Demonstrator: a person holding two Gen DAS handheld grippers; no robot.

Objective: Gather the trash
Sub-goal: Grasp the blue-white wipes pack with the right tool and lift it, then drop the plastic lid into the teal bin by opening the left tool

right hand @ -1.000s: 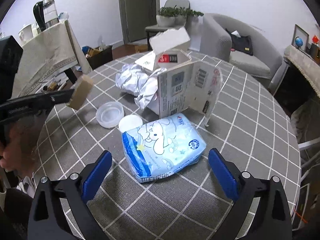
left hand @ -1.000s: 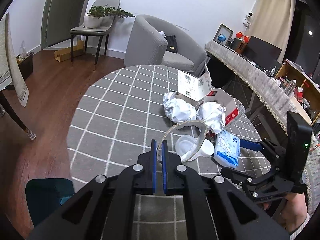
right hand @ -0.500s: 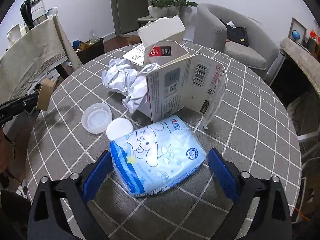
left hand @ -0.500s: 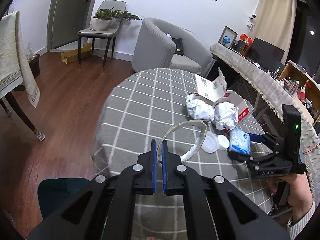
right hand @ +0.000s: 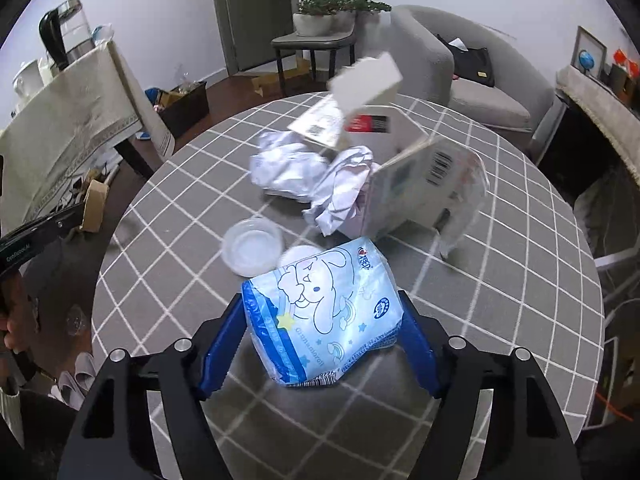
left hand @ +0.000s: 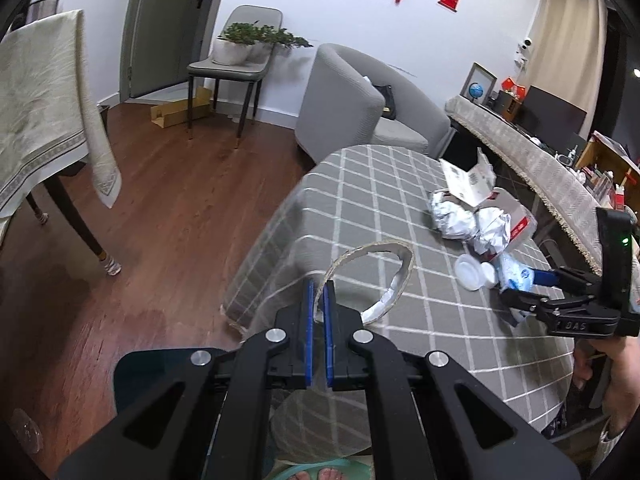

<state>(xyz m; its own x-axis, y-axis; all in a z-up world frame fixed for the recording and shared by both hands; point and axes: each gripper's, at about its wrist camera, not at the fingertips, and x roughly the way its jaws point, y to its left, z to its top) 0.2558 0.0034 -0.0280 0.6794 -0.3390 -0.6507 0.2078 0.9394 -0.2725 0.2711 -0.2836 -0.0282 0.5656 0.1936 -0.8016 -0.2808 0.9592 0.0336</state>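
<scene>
My left gripper point(left hand: 316, 300) is shut on the rim of a cardboard tape ring point(left hand: 404, 268), held in the air past the table's near left edge. A blue tissue pack point(right hand: 320, 312) printed with a cartoon dog lies on the grey checked table point(right hand: 500, 280). My right gripper point(right hand: 320, 306) straddles the pack and its jaws are closing; both blue pads touch the pack's sides. The left wrist view shows that right gripper point(left hand: 532, 280) at the far right, on the pack point(left hand: 514, 274). In the right wrist view the tape ring point(right hand: 94, 208) appears edge-on at the far left.
Two crumpled paper balls point(right hand: 288, 168) lie beside an open cardboard box point(right hand: 420, 184). A clear plastic cup point(right hand: 252, 250) and a white lid point(right hand: 300, 256) sit just beyond the pack. A teal bin point(left hand: 160, 372) stands on the wood floor below my left gripper.
My left gripper has carried the tape ring back off the table toward its left edge. The right jaws have narrowed from wide apart onto the tissue pack.
</scene>
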